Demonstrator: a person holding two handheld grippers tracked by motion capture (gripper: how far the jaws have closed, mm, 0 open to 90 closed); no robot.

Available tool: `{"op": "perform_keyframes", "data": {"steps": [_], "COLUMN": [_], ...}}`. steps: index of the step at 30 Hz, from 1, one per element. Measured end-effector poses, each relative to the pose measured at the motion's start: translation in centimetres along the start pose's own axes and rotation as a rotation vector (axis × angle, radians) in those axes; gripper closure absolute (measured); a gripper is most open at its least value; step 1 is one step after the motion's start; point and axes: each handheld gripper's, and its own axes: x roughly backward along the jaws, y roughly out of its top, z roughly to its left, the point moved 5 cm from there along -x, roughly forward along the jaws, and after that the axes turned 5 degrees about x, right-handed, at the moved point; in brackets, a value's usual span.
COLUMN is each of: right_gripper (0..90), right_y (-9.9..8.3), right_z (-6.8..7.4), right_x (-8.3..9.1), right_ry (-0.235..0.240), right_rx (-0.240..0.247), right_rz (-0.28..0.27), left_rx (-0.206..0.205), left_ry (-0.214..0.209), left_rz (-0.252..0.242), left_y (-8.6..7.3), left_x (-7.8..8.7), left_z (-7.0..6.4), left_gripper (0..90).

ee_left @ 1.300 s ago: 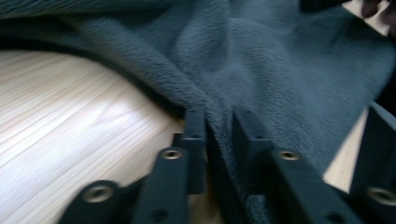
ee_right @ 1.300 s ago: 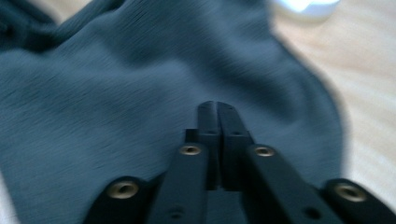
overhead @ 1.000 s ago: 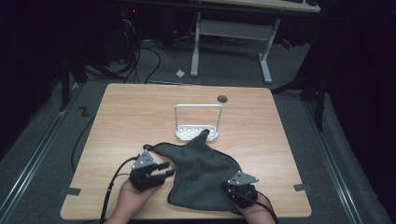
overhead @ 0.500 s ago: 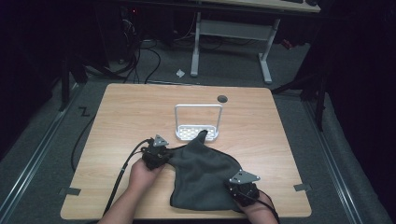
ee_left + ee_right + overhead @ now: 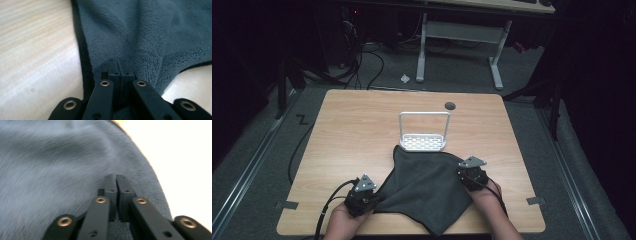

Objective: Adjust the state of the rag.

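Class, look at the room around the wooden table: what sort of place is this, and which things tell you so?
Probably a lab or workshop recording station: cables trail over grey carpet, a second desk frame stands behind, and tape marks sit by the table.

One dark cloth [image 5: 424, 187], one white rack [image 5: 424, 131], two tongs.

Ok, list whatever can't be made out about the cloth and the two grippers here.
- Grey cloth: its near corner runs off the bottom edge of the high view.
- Left gripper: the plush pile bunched around the shut jaws covers their tips, left gripper view.
- Right gripper: blur smears the cloth's weave, right gripper view.
- White rack: its near edge sits under the cloth, high view.
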Motion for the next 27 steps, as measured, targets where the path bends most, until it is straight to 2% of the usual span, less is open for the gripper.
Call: {"op": "perform_keyframes", "data": {"steps": [1,2,3,4,7,9,10,12,13,14,17,19,22,25,27], "right_gripper": [83.8,81.2,81.2,80.6,76.7,76.7,77.1,77.9,78.8,79.7,81.3,81.6,81.5,80.4,77.3], "right_y": [0.1,0.1,0.1,-0.1,-1.4,-2.6,-3.7,-4.2,-4.6,-4.8,-4.9,-4.6,-3.9,-3.1,-2.7], "right_z": [-0.3,-0.5,-0.5,-0.4,0.6,1.5,2.4,2.7,2.8,2.9,1.9,0.5,-2.2,-3.6,-4.2], "right_x": [0.4,1.9,1.9,2.8,4.9,5.8,6.0,5.9,5.7,5.4,4.6,3.8,2.3,1.4,2.1], "right_ry": [-0.007,-0.006,-0.006,0.002,0.042,0.079,0.110,0.116,0.116,0.110,0.068,0.016,-0.042,-0.022,-0.036], "right_rx": [-0.013,-0.040,-0.040,-0.053,-0.061,-0.068,-0.064,-0.056,-0.050,-0.042,-0.048,-0.047,-0.092,-0.152,-0.191], "right_rz": [-0.018,-0.064,-0.064,-0.085,-0.114,-0.112,-0.085,-0.070,-0.048,-0.028,-0.014,-0.013,-0.005,-0.016,-0.060], "left_rx": [0.004,0.015,0.024,0.026,0.013,-0.005,-0.008,-0.025,-0.038,-0.033,-0.024,-0.020,-0.004,0.015,0.030], "left_ry": [0.004,0.000,-0.002,-0.004,-0.006,-0.006,-0.004,0.009,0.016,0.017,0.033,0.024,-0.007,-0.004,0.000], "left_rz": [-0.021,-0.042,-0.064,-0.079,-0.077,-0.051,-0.043,0.002,0.006,0.002,0.021,0.025,0.012,0.009,-0.002], "left_y": [0.3,0.8,1.4,2.1,3.6,4.3,4.4,4.2,4.0,3.8,3.1,2.2,0.7,0.1,-0.1], "left_x": [0.2,0.4,0.5,0.4,-0.8,-2.2,-2.9,-4.0,-4.2,-4.1,-3.1,-2.3,-1.1,-0.4,-0.2], "left_z": [0.2,0.4,0.6,0.8,0.9,0.8,0.8,0.9,1.0,1.0,1.2,1.1,0.7,0.9,1.4], "left_gripper": [89.7,88.7,88.7,87.6,85.2,84.5,84.6,85.0,86.0,87.1,88.5,88.7,89.1,89.1,89.0]}}
